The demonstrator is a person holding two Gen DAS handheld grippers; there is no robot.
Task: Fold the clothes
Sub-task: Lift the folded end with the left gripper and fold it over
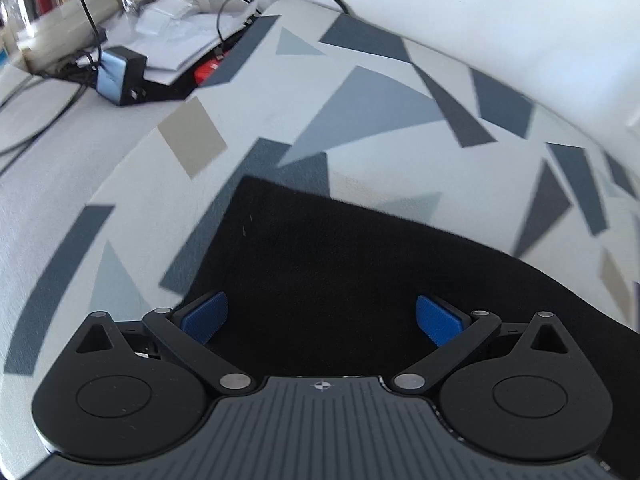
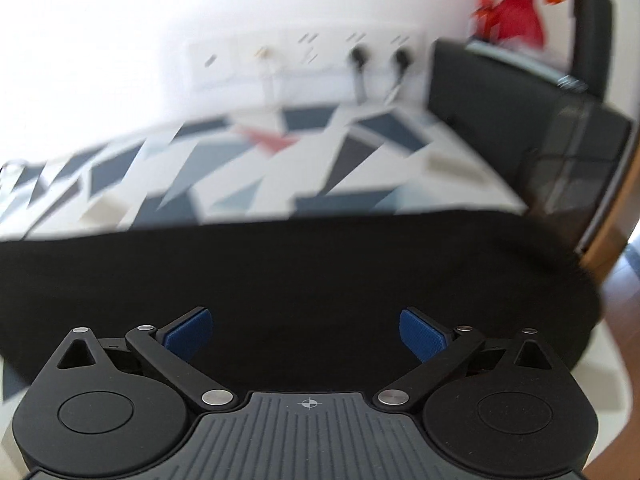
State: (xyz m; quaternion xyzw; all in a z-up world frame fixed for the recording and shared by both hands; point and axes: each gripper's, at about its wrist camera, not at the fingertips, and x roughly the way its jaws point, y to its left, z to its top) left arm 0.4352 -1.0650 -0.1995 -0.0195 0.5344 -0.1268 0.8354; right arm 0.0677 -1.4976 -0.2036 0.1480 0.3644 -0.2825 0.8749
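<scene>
A black garment (image 1: 360,264) lies flat on a white cloth printed with grey and blue triangles (image 1: 360,100). In the left wrist view its far left corner sits just ahead of my left gripper (image 1: 322,318), which hangs over it, open, with nothing between its blue pads (image 1: 204,316). In the right wrist view the same black garment (image 2: 280,272) stretches across the frame, its right end near the table's edge. My right gripper (image 2: 306,336) stands wide open above it, and its pads (image 2: 422,334) hold nothing. That view is blurred.
At the back left, cables, a small blue-and-black box (image 1: 120,74), papers and a red item (image 1: 208,70) crowd the surface. On the right stand a black box-like object (image 2: 520,120), a wall socket strip with plugs (image 2: 360,56) and red-orange flowers (image 2: 516,12).
</scene>
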